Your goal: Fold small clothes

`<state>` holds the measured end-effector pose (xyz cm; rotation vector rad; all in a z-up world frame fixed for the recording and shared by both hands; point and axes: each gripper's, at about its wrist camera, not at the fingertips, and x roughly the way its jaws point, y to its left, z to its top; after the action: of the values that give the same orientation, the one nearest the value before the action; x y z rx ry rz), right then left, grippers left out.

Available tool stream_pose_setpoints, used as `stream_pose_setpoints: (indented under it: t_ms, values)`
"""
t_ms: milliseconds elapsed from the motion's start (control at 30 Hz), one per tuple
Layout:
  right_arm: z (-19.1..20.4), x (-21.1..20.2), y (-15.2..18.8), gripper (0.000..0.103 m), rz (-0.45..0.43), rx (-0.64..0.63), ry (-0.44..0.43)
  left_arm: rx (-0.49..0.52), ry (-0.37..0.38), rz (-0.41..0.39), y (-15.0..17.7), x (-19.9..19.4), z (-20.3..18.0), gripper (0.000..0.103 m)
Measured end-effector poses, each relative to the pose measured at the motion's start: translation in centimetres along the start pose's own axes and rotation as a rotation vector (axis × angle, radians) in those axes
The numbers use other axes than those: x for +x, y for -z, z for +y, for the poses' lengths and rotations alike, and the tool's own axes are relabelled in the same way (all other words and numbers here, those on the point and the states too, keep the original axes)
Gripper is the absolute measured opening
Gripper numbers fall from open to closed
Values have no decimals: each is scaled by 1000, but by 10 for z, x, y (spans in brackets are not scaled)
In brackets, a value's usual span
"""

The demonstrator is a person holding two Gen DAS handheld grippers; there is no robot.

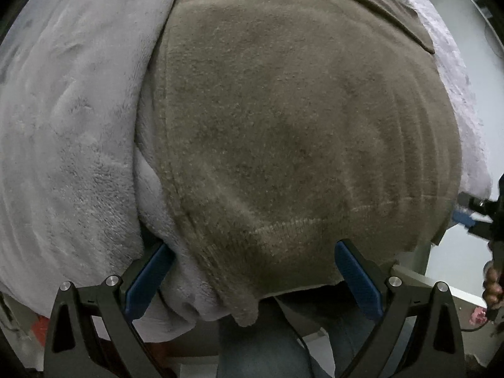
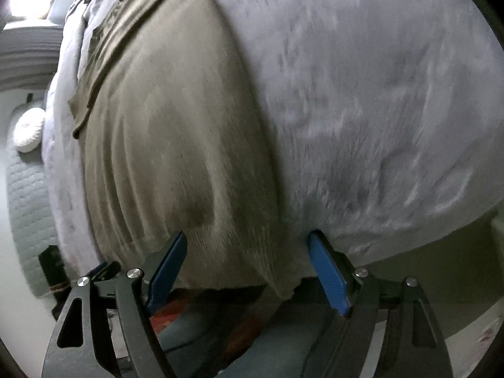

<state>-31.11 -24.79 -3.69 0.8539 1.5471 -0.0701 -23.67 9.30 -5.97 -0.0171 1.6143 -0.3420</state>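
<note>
The brown knit garment (image 1: 283,132) lies flat on the grey fleece blanket (image 1: 69,132); left gripper (image 1: 255,271) and right gripper (image 2: 245,264) have jaws spread at its near hem

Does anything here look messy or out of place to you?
Nothing looks damaged or spilled. The brown knit garment lies fairly flat on the grey fleece blanket, but its near hem hangs over the bed's edge, one corner drooping between the open fingers of the right hand-held gripper.
</note>
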Motion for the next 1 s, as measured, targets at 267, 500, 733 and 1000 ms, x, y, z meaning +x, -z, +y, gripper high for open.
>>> stream_pose_setpoints:
  t_ms: [267, 500, 733, 1000]
  values:
    - [20, 26, 3, 78, 63, -24, -176, -41, 42, -20, 13, -9, 2, 77]
    - [32, 18, 7, 15, 68, -38, -248, -81, 65, 12, 12, -21, 23, 20]
    - [46, -5, 0, 15, 24, -12, -419, -42, 184, 13, 10, -51, 40, 11]
    - [55, -16, -13, 15, -25, 42, -494, 6, 184, 23, -14, -66, 57, 11]
